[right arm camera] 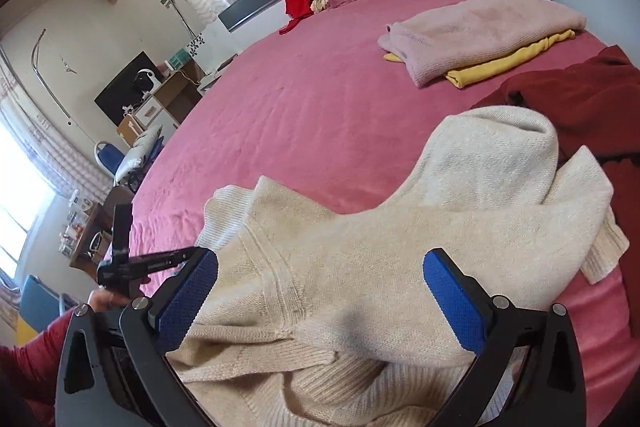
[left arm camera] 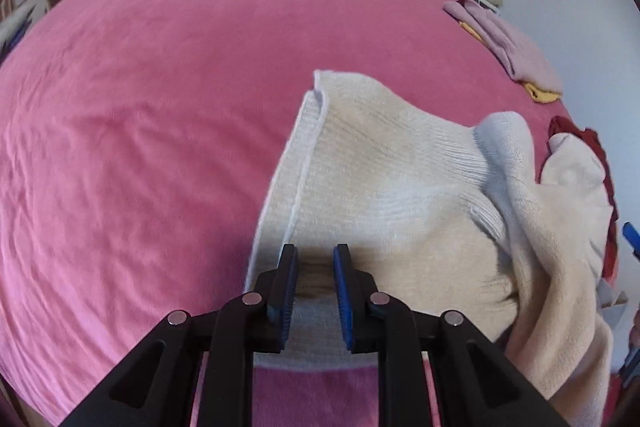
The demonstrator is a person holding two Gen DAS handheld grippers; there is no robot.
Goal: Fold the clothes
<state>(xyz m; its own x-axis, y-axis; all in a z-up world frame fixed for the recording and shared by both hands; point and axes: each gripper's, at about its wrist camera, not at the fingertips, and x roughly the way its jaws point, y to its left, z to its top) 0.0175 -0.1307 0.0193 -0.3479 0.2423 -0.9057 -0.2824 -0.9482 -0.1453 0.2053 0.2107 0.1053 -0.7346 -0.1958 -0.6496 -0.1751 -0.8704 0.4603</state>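
Two grippers hover over one cream knit sweater (left arm camera: 384, 187) that lies rumpled on the pink bedspread (left arm camera: 140, 107), near the bed's front edge.

In the left wrist view, the left gripper (left arm camera: 316, 259) sits low over the sweater's near part, its blue pads a narrow gap apart with nothing visibly pinched between them. From its tips, the garment's hemmed edge runs toward 12 o'clock, and the bulk spreads away toward 2 and 3 o'clock, where a ribbed cuff and a loose sleeve bunch up.

In the right wrist view, the right gripper (right arm camera: 320, 291) stands spread wide, straddling the sweater (right arm camera: 360, 247) without holding it. The cloth's long axis runs from 7 o'clock near the jaws up to 1 o'clock, ending in a rolled collar or sleeve. Both tools are close; the left is nearer the hemmed edge, the right nearer the middle seam.

Further off at 1 o'clock lies a folded pile (right arm camera: 480, 39), pink over yellow, and a dark red garment (right arm camera: 580, 99) sprawls beside the sweater.
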